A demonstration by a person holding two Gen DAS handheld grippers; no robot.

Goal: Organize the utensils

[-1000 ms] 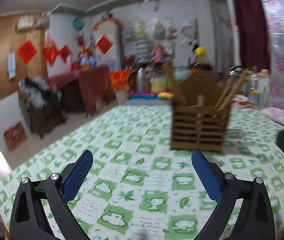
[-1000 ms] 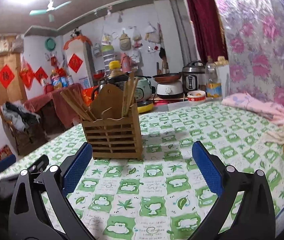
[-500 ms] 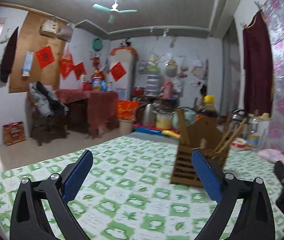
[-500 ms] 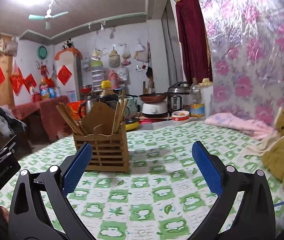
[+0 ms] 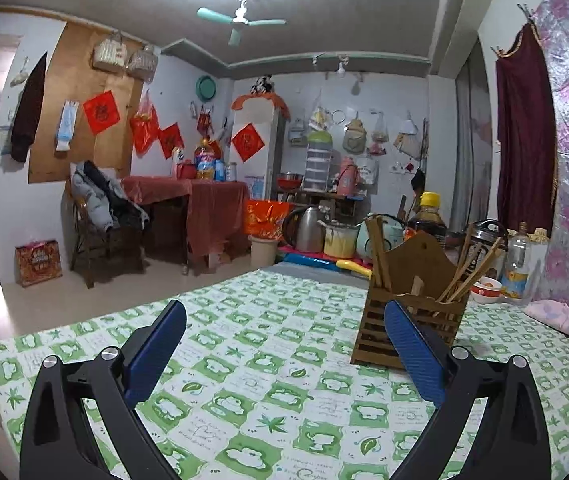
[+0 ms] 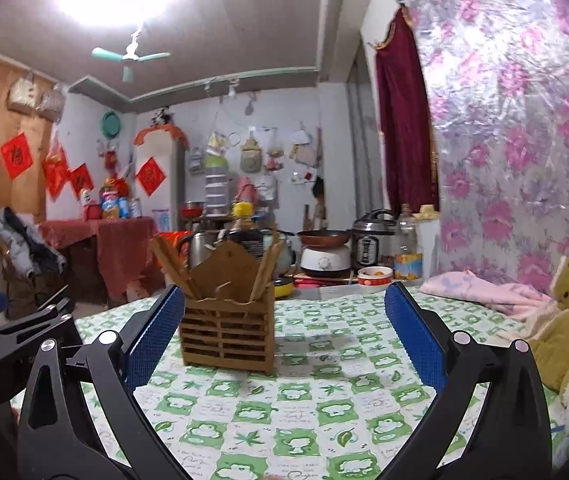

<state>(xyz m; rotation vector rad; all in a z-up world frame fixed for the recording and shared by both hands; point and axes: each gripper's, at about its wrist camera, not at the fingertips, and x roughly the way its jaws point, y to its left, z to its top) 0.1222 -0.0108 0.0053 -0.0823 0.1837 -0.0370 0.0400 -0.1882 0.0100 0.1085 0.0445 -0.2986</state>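
From here I cannot see inside the holder (image 6: 228, 332): its slatted walls and peaked back panel hide how the chopsticks (image 6: 172, 266) sit in the compartments, and I only get the upper ends, fanned out left and right. In the left view my own blue pad (image 5: 412, 354) covers the holder's (image 5: 408, 316) near left corner. The right claw shows there only as a dark shape cut off at the frame's right edge.

The holder stands upright on the desk (image 6: 308, 408), on the green-and-white cloth. My left claw (image 5: 284, 354) is spread wide and empty; the holder is ahead and to its right, just past the right finger. My right claw (image 6: 284, 336) is also spread wide and empty; the holder sits ahead, left of centre, close behind the left finger, though I cannot tell whether they touch. The left claw (image 6: 16, 344) shows at the far left of that view.
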